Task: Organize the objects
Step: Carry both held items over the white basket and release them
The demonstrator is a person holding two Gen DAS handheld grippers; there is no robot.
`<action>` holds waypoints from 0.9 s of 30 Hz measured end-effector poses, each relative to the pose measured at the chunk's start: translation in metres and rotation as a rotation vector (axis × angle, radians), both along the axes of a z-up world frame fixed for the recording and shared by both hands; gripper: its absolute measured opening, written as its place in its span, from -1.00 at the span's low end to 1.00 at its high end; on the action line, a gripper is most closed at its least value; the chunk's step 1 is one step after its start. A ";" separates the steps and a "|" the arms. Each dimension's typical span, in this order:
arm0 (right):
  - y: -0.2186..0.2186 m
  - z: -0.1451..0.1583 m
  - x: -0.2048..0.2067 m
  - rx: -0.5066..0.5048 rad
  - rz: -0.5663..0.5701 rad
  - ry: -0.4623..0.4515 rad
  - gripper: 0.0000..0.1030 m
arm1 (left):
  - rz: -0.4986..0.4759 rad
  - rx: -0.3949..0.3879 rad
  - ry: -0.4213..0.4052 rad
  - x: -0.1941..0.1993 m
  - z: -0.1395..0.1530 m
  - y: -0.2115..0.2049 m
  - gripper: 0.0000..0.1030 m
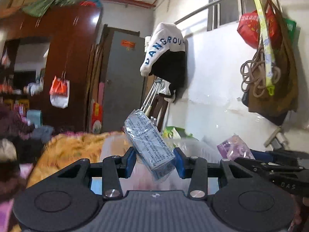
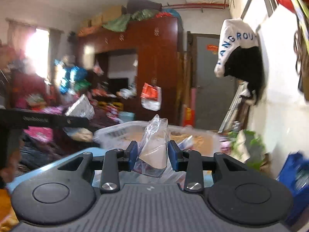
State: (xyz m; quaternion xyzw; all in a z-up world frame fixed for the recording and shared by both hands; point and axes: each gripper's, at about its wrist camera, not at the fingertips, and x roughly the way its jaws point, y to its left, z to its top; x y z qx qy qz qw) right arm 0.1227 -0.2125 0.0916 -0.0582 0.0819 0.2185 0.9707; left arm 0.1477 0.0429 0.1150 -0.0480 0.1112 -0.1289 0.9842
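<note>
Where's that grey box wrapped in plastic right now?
In the left wrist view, the grey box is clamped, tilted, between the left gripper pads, lifted above the orange blanket.

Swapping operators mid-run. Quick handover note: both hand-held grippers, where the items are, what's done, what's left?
Left hand-held gripper: shut on a grey printed box in clear wrap, held tilted in the air above the orange blanket.
Right hand-held gripper: shut on a clear plastic bag with something pale inside, held in front of the clear plastic bin.
Done: both items picked up and off the surface.
Left: set each one down where it belongs; the bin looks the likely spot, but that cannot be confirmed. More loose packets lie by the wall.
</note>
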 end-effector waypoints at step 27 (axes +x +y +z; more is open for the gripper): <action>-0.004 -0.026 0.022 0.000 -0.110 0.072 1.00 | -0.044 0.169 0.068 0.003 -0.035 -0.018 0.62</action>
